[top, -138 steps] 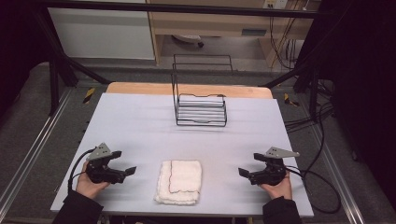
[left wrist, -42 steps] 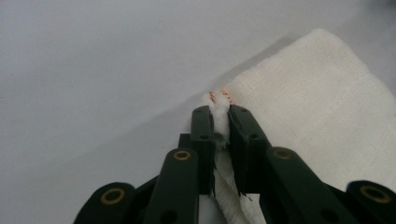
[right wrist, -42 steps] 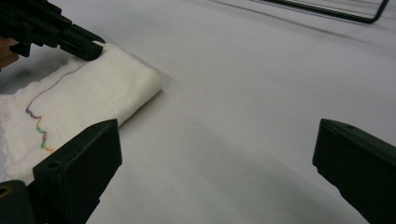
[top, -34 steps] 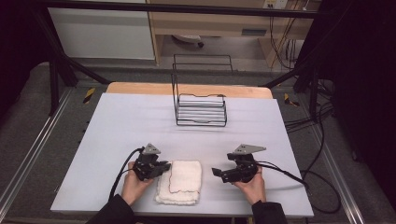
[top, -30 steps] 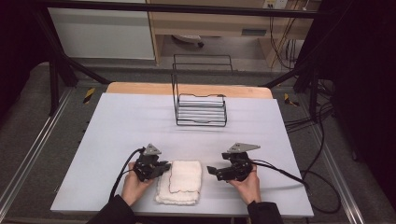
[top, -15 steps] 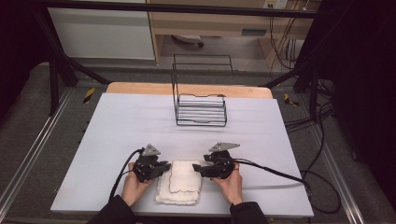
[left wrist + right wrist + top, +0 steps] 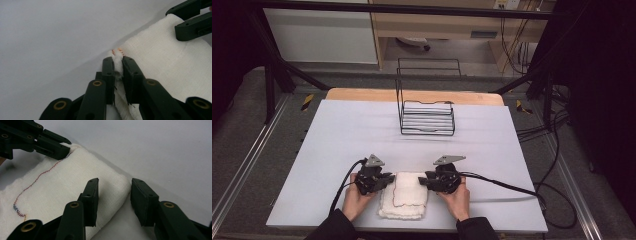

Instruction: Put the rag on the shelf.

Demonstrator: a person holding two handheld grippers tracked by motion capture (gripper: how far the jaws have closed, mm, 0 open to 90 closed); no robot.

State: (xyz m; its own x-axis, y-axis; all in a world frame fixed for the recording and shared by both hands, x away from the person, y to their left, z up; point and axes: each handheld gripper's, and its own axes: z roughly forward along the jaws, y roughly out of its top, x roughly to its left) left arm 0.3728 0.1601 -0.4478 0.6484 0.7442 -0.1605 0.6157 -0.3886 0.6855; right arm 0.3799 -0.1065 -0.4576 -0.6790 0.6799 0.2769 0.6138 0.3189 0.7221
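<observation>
While the left gripper (image 7: 118, 65) already has its jaws pinched tight on the far-left corner of the folded white towel (image 7: 404, 195), with a tuft of cloth and a bit of red stitching poking out between them, the other side isn't there yet. The towel lies near the front edge of the table (image 7: 337, 130), long axis running away from the person, right between both hands, and the wire rack (image 7: 426, 116) stands well apart at the back. Over on the right, the right gripper (image 7: 113, 195) has its jaws spread wide and straddling the towel's far-right corner: one jaw rests over the cloth, the other sits just off the edge on bare table. So the corner is already between the jaws, pretty much centred. My guess is the next move is just closing there, no reach needed, then both corners lift together.
</observation>
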